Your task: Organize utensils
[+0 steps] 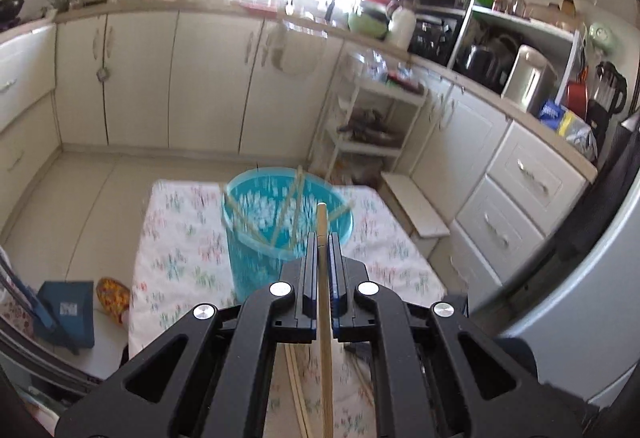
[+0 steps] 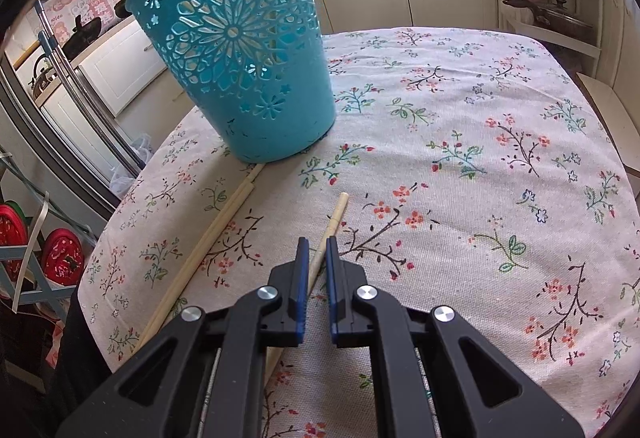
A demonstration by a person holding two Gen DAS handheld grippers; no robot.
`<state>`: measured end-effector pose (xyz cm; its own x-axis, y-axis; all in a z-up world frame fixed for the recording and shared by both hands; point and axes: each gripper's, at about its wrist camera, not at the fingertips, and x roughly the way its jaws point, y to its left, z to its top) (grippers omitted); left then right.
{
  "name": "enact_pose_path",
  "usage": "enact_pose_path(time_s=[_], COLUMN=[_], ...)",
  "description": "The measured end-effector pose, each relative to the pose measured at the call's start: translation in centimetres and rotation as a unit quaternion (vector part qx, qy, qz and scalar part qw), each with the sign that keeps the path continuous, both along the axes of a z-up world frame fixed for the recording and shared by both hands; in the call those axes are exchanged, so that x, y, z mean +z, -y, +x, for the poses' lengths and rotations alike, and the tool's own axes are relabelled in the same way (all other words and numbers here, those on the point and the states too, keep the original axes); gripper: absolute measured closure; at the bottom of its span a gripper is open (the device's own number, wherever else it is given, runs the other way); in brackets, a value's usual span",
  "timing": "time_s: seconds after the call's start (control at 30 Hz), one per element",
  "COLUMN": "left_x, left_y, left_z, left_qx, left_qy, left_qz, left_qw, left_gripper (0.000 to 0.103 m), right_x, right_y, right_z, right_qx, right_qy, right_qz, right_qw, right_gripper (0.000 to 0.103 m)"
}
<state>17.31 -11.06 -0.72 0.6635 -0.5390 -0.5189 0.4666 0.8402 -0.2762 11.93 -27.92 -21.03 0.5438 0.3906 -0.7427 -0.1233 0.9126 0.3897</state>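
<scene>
A teal perforated basket stands on the floral tablecloth and holds several wooden chopsticks. My left gripper is shut on a wooden chopstick, held high above the table just short of the basket rim. In the right wrist view the basket stands at the upper left. My right gripper is low over the cloth, its jaws narrowly apart around a chopstick that lies on the cloth. A pair of chopsticks lies to the left of it.
The table is small, with edges close on all sides. Kitchen cabinets, a white shelf cart and a fridge surround it. A blue dustpan lies on the floor.
</scene>
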Motion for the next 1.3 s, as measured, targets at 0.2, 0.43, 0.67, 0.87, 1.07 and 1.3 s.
enact_pose_path(time_s=[0.2, 0.43, 0.67, 0.87, 1.07, 1.3], left_x=[3.5, 4.9, 2.2, -0.4, -2.1, -3.4], left_y=[0.6, 1.6, 3.8, 4.8, 3.4, -2.1], left_z=[3.5, 8.4, 11.7, 12.3, 10.7, 5.7], left_qx=[0.041, 0.112, 0.149, 0.136, 0.133, 0.189], left_qy=[0.073, 0.132, 0.145, 0.126, 0.105, 0.111], left_qz=[-0.029, -0.053, -0.043, -0.015, 0.006, -0.003], left_qw=[0.9961, 0.9835, 0.9773, 0.9825, 0.9856, 0.9757], left_gripper=[0.098, 0.098, 0.098, 0.098, 0.098, 0.062], right_x=[0.0, -0.1, -0.2, -0.2, -0.2, 0.1], right_y=[0.1, 0.5, 0.9, 1.0, 0.9, 0.4], right_z=[0.1, 0.0, 0.1, 0.1, 0.1, -0.1], right_qx=[-0.001, 0.001, 0.002, 0.002, 0.001, 0.002], right_qy=[-0.002, -0.002, -0.003, -0.003, -0.004, -0.001], right_qz=[0.010, 0.021, 0.028, 0.031, 0.032, 0.016], right_qw=[1.000, 1.000, 1.000, 1.000, 0.999, 1.000], right_gripper=[0.095, 0.093, 0.093, 0.093, 0.093, 0.093])
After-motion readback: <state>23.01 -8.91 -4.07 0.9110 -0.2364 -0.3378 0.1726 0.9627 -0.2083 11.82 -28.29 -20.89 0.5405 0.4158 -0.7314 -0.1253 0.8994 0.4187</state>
